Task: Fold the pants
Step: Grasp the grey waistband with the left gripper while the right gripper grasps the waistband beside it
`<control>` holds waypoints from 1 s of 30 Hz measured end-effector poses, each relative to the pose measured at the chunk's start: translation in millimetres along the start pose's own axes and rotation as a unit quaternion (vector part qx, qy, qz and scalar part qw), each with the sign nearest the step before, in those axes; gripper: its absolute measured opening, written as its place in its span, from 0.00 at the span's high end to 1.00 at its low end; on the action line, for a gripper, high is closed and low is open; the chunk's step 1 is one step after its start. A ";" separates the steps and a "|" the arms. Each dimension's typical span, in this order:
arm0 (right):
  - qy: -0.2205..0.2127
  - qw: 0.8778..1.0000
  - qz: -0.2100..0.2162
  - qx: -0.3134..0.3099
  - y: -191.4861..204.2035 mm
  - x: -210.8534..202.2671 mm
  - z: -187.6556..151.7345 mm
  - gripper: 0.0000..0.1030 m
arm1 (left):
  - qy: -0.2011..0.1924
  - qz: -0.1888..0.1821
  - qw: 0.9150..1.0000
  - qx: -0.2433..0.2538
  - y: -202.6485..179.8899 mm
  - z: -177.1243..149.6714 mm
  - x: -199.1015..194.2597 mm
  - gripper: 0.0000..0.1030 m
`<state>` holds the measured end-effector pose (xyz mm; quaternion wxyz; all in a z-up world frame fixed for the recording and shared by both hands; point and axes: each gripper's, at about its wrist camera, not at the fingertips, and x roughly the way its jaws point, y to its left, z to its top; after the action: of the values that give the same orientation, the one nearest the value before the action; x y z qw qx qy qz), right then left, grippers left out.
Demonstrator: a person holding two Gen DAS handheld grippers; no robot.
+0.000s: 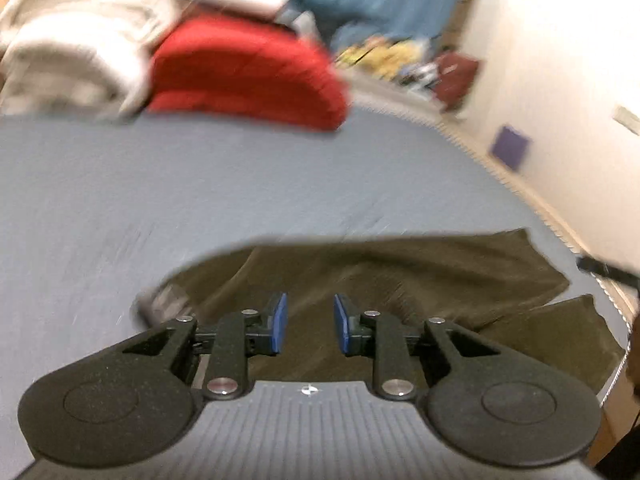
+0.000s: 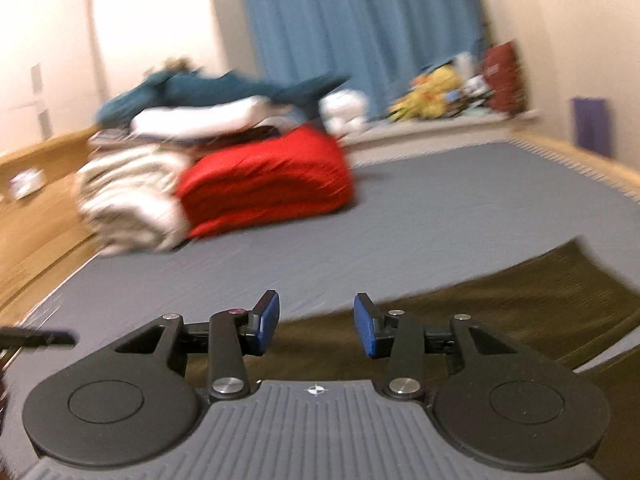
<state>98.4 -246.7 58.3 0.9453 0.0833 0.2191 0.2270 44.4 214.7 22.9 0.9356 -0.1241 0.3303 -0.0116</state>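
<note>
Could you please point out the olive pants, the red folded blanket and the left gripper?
olive pants [image 1: 400, 276]: left wrist view, middle of the fabric.
red folded blanket [image 2: 268, 184]: right wrist view, its front face.
left gripper [image 1: 310, 324]: left wrist view, between the open fingertips.

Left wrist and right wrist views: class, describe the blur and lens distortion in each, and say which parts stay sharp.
Left wrist view: motion blur smears the red bundle and white bedding; the left gripper stays sharp; the grey mattress edge bows from fisheye. Right wrist view: streaked blur across the olive pants and blue curtain; the right gripper is crisp.
</note>
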 end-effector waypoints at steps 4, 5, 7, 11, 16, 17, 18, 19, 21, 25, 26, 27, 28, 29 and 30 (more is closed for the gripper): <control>0.054 0.994 0.054 -0.080 46.8 14.5 -31.9 0.58 | 0.008 0.047 0.999 -0.017 36.7 -3.7 6.9 0.75; 0.058 0.990 0.078 -0.102 58.6 14.9 -39.1 0.58 | 0.010 0.050 0.998 -0.034 45.4 -2.3 9.8 0.75; 0.073 0.980 0.115 -0.145 86.0 16.1 -52.5 0.58 | 0.012 0.046 0.997 -0.064 69.9 0.8 9.8 0.74; 0.100 0.961 0.171 -0.194 120.0 23.9 -72.6 0.58 | 0.026 0.069 0.993 -0.090 93.5 6.3 30.5 0.72; 0.116 0.943 0.217 -0.224 147.3 18.7 -100.4 0.58 | 0.064 0.093 0.987 -0.117 122.5 5.1 59.3 0.63; 0.121 0.940 0.227 -0.225 152.9 19.3 -105.2 0.58 | 0.070 0.092 0.985 -0.127 126.5 2.8 60.9 0.61; 0.128 0.935 0.239 -0.230 158.7 19.7 -112.9 0.58 | 0.077 0.090 0.983 -0.137 131.6 2.0 66.1 0.61; 0.131 0.930 0.248 -0.238 165.7 20.9 -118.2 0.58 | 0.083 0.090 0.982 -0.145 134.0 2.3 70.7 0.59; 0.132 0.919 0.266 -0.259 180.4 20.1 -128.5 0.58 | 0.091 0.090 0.980 -0.152 138.3 3.1 74.6 0.53; 0.151 0.903 0.298 -0.269 205.5 21.0 -145.0 0.58 | 0.104 0.089 0.980 -0.146 139.8 0.6 81.3 0.46; 0.155 0.898 0.306 -0.275 211.6 20.2 -149.3 0.58 | 0.106 0.088 0.980 -0.146 141.3 0.3 83.0 0.43; 0.158 0.893 0.313 -0.283 215.8 18.4 -154.1 0.58 | 0.107 0.089 0.979 -0.146 142.6 -0.4 84.4 0.42; 0.158 0.888 0.318 -0.292 220.7 17.2 -157.5 0.58 | 0.109 0.088 0.979 -0.146 141.1 -0.1 83.7 0.40; 0.160 0.882 0.325 -0.301 226.0 15.9 -160.9 0.58 | 0.110 0.088 0.979 -0.147 142.5 -0.9 84.3 0.39; 0.163 0.877 0.332 -0.308 230.4 14.6 -163.9 0.58 | 0.111 0.088 0.979 -0.149 143.0 -1.1 85.7 0.38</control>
<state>-54.5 -26.9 -33.9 0.7435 -0.1822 0.2485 0.5935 102.1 344.1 -64.9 0.8617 -0.2302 0.4395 0.1064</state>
